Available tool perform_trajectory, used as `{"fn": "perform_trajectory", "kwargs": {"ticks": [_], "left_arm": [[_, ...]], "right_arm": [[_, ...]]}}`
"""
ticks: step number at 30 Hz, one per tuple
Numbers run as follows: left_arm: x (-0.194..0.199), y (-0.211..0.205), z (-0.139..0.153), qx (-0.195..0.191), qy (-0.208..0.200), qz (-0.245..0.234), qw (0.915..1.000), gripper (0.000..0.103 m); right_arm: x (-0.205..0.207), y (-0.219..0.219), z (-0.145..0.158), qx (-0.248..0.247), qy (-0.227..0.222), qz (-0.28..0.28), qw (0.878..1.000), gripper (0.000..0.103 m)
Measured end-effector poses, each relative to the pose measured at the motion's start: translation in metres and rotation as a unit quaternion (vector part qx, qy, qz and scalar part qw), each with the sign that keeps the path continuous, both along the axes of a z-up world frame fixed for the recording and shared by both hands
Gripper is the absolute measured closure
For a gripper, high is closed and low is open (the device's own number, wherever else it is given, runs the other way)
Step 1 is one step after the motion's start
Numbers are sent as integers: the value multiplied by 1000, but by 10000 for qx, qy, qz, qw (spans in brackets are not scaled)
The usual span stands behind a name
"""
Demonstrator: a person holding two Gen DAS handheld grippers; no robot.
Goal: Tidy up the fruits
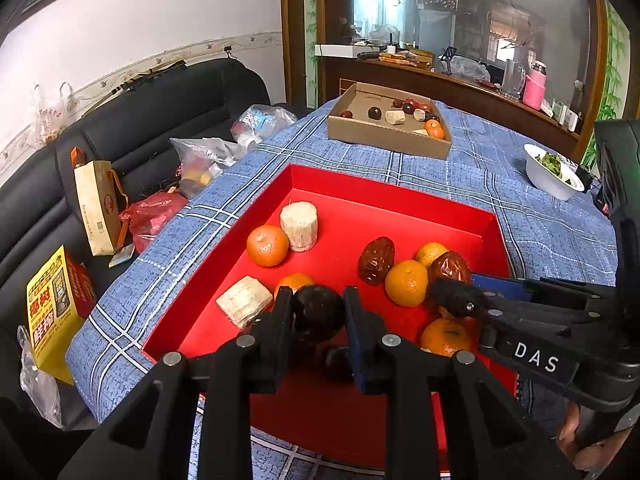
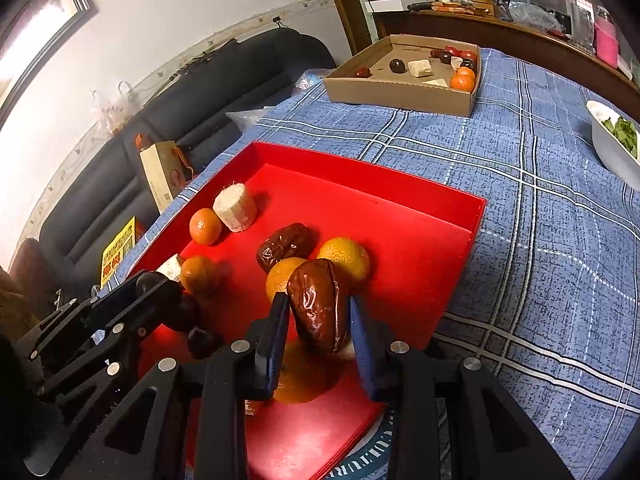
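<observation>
Left wrist: right hand-held gripper (image 1: 448, 296) labelled "DAS".

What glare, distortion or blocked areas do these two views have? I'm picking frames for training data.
Left wrist view: strong fisheye bending at the edges, hazy reflections on the glass partition, the left gripper covering the lower frame. Right wrist view: blown-out highlight at the upper left, sheen on the red date in the right gripper, red tray sharp.

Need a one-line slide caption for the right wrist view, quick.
Right gripper closed on a red date above the red tray of oranges, while the left gripper grips a dark fruit.
</observation>
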State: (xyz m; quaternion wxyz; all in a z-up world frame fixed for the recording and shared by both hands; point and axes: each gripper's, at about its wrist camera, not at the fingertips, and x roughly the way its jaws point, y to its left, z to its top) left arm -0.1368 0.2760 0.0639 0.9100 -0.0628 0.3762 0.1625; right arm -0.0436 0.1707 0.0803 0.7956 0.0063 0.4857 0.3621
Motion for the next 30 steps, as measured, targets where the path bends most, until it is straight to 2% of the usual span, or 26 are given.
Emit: {"fn": "perform_trajectory", "kwargs": {"ticks": [2, 4, 5, 15, 17, 19, 22, 24, 30], "left_arm": [[-1, 0, 0, 2, 2, 25, 10000, 77], [-1, 0, 1, 18, -17, 51, 10000, 69], [-2, 0, 1, 30, -36, 60, 10000, 68], [-2, 0, 0, 27, -34, 55, 10000, 67], [-3, 1, 1, 23, -47, 73, 10000, 63], [-5, 2, 3, 25, -80, 123, 9999, 49], [-8, 5, 7, 4, -176, 221, 9996, 36], [-11, 7, 11, 2, -231, 285, 9993, 32], [-16, 6, 18, 14, -305, 344, 9989, 31]], "right_arm": [[0, 0, 0, 7, -9, 0, 10000, 69], [-1, 1, 1, 6, -16, -4, 10000, 69], [-1, 1, 1, 3, -24, -2, 10000, 69], [-1, 3, 0, -23, -47, -12, 10000, 68], [-2, 3, 1, -1, -66, 0, 10000, 68], [-2, 2, 3, 43, -97, 10, 9999, 66], [-3, -1, 9, 190, -127, 29, 9997, 58], [-4, -4, 13, 252, -163, 8, 9995, 57], [-7, -18, 22, 450, -189, -96, 9988, 56]]}}
